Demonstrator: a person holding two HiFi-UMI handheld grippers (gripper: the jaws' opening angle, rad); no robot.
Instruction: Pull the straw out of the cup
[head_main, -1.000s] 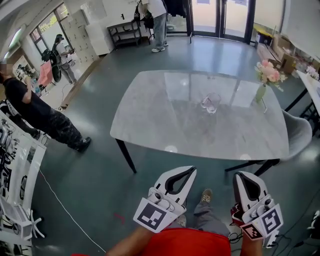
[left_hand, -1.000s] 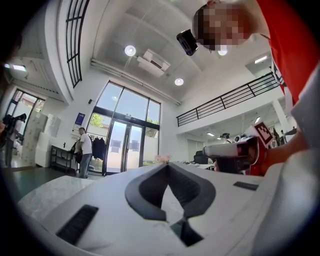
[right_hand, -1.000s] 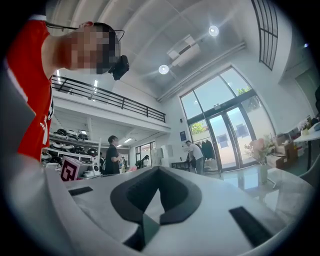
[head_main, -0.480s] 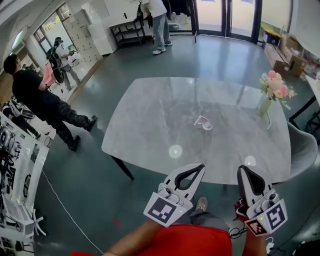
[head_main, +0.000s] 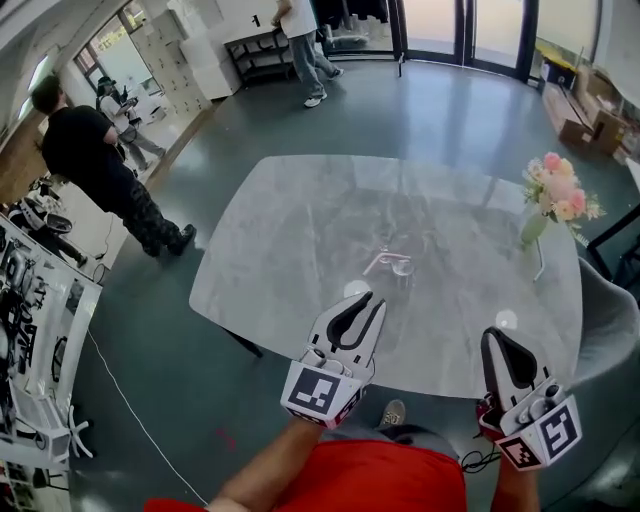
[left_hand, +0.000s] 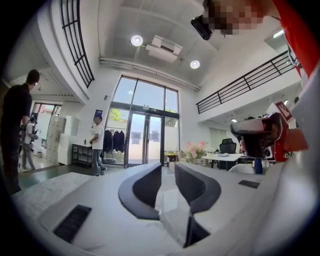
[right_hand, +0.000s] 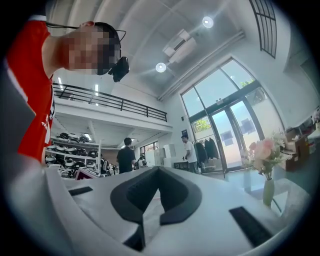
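The cup (head_main: 402, 268) is small, clear glass. It stands on the grey marble table (head_main: 300, 230), a little right of the middle and closer to the near edge than the far one. The straw (head_main: 378, 263) is thin and pale pink; it sits in the cup and leans out to the left. A vase (head_main: 533, 226) of pink flowers stands near the table's right edge, well apart from the cup.

Both grippers are held about level at the near side, pointing toward the far side, well short of the cup. The left gripper (head_main: 370, 300) reaches just over the near edge. Its jaws are opening, with a narrow gap and nothing in it. The right gripper (head_main: 496, 335), further right, has its jaws tip to tip, holding nothing.
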